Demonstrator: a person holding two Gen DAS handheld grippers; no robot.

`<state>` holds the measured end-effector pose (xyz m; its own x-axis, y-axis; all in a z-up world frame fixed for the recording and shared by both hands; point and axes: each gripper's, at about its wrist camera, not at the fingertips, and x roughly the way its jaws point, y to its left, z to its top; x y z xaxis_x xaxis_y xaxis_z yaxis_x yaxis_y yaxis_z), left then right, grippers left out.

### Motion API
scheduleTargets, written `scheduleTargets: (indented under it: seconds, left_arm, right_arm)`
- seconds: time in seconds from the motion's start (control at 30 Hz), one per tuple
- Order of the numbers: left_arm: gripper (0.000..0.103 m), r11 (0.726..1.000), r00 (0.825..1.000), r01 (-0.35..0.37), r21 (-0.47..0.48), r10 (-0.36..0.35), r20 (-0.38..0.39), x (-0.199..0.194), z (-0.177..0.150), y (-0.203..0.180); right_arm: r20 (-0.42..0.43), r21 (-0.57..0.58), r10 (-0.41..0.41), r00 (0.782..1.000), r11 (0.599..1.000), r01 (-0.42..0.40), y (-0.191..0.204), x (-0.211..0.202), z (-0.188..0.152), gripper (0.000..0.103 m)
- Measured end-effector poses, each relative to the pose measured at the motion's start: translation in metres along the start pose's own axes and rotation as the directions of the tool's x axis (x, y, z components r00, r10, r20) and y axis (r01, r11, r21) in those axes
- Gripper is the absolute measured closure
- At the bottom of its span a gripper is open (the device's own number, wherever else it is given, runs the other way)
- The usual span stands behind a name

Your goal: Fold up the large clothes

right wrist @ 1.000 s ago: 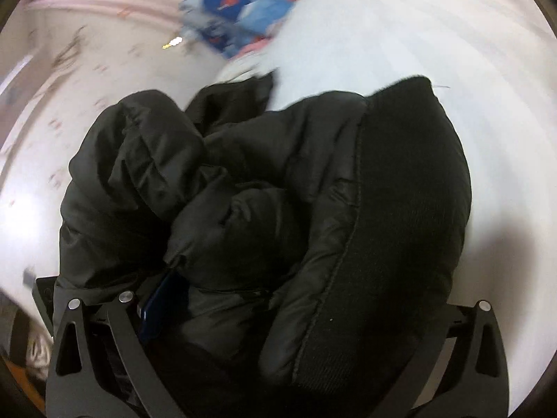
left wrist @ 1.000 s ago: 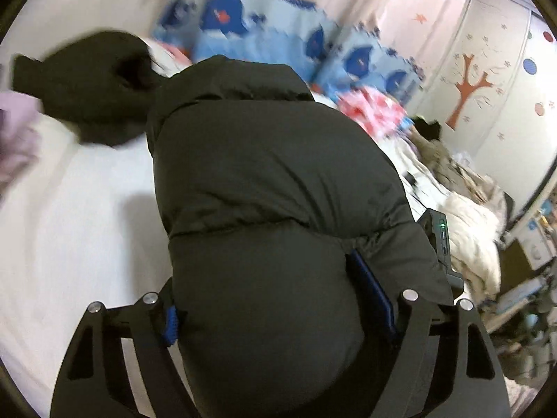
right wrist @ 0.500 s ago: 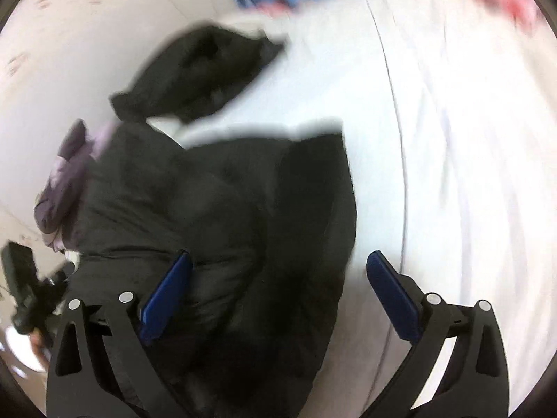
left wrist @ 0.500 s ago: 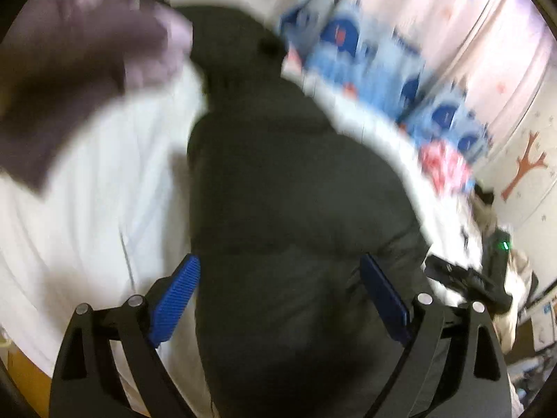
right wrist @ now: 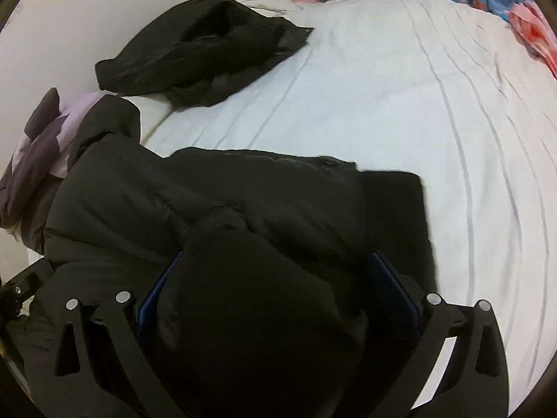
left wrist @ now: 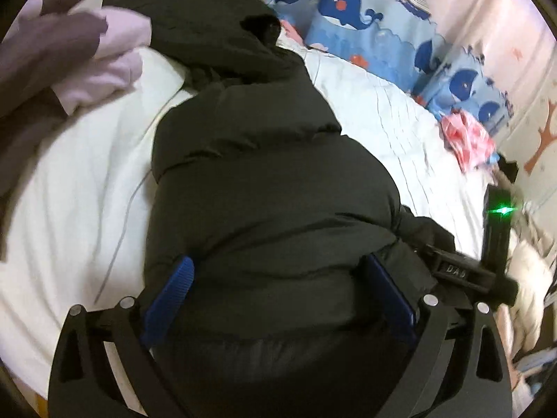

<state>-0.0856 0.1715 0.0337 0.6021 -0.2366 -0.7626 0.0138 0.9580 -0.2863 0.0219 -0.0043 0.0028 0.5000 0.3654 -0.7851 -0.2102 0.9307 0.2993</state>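
Note:
A black puffer jacket (left wrist: 264, 188) lies bunched on the white bed sheet (left wrist: 80, 188). It also shows in the right wrist view (right wrist: 216, 209). My left gripper (left wrist: 278, 292) has its jaws wide apart with the jacket's bulk between the blue pads (left wrist: 170, 289). My right gripper (right wrist: 275, 292) is also wide apart, with a dark fold of the jacket between its pads (right wrist: 393, 289). The right gripper body shows in the left wrist view (left wrist: 487, 261), at the jacket's right edge.
A second black garment (right wrist: 205, 48) lies on the far left of the bed. Purple and lilac clothes (left wrist: 69, 45) sit at the left edge. Blue whale-print pillows (left wrist: 365, 24) and a pink cloth (left wrist: 466, 139) line the back. Bare sheet (right wrist: 417, 104) lies to the right.
Both grippers opened from their hold on the jacket about half a second ago. The jacket has dropped onto the bed and both views have steadied over it.

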Motion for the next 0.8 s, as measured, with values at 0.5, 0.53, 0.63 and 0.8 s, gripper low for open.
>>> scheduleTargets:
  seconds: [0.5, 0.53, 0.63, 0.8]
  left_arm:
    - [0.007, 0.998, 0.998, -0.064, 0.011, 0.064, 0.028, -0.056, -0.092, -0.013]
    - [0.007, 0.998, 0.997, -0.066, 0.016, 0.065, 0.042, -0.064, -0.094, -0.017]
    - [0.007, 0.994, 0.992, -0.098, 0.054, 0.093, 0.087, -0.081, -0.102, -0.026]
    - [0.007, 0.990, 0.992, -0.117, 0.078, 0.113, 0.051, -0.073, -0.117, -0.032]
  right_arm:
    - [0.003, -0.201, -0.044, 0.999, 0.979, 0.044, 0.046, -0.062, -0.108, 0.006]
    - [0.031, -0.206, -0.045, 0.998, 0.977, 0.051, 0.050, -0.079, -0.117, 0.006]
    - [0.168, -0.224, 0.004, 0.986, 0.974, 0.034, 0.064, -0.120, -0.133, 0.006]
    - [-0.002, -0.248, -0.075, 0.997, 0.966, 0.072, 0.064, -0.077, -0.159, 0.006]
